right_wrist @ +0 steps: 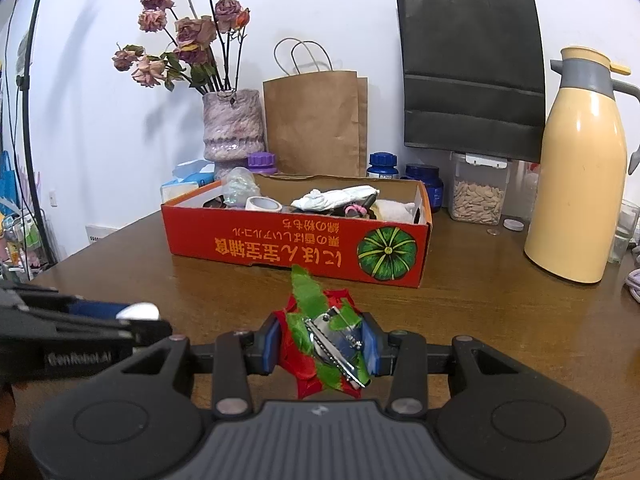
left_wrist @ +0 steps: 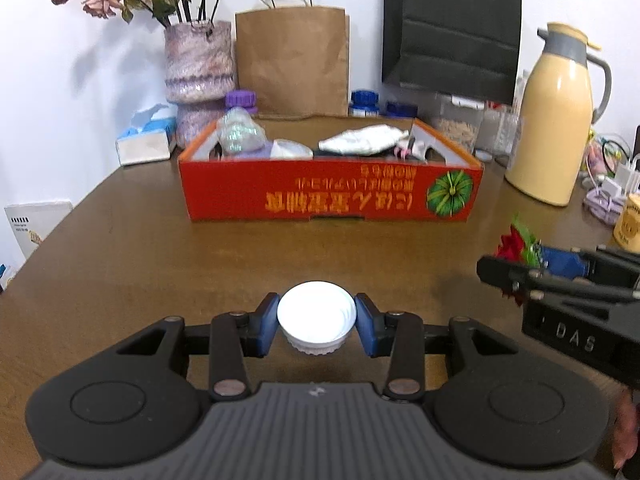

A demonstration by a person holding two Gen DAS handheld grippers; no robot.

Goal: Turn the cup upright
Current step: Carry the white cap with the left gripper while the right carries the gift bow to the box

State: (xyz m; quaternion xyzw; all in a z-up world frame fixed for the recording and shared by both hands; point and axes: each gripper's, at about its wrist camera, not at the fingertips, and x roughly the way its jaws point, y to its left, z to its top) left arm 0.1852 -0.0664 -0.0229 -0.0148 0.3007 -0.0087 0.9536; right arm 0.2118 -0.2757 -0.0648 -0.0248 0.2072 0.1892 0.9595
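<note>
In the lower middle of the left wrist view, the left gripper point(left_wrist: 316, 322) has its blue pads pressed against both sides of a small white cup point(left_wrist: 316, 316), gripping it; the cup's open mouth faces up and toward the camera, its ribbed base below, above the brown table point(left_wrist: 140, 248). At the right edge of that frame the right gripper point(left_wrist: 520, 276) shows side-on, a red and green thing at its tip. In the right wrist view, low in the centre, the right gripper point(right_wrist: 322, 346) is closed narrowly on a red and green fabric flower clip point(right_wrist: 320, 344) with a metal clasp across it. The left gripper point(right_wrist: 136, 320) enters from the left edge there. Above both, mid-frame, a red cardboard box point(left_wrist: 328, 192) of odds and ends rests on the table, with a vase of dried roses point(left_wrist: 198, 64) upper left, a brown paper bag point(left_wrist: 292, 60) at top centre and a yellow thermos jug point(left_wrist: 556, 120) to the right.
</note>
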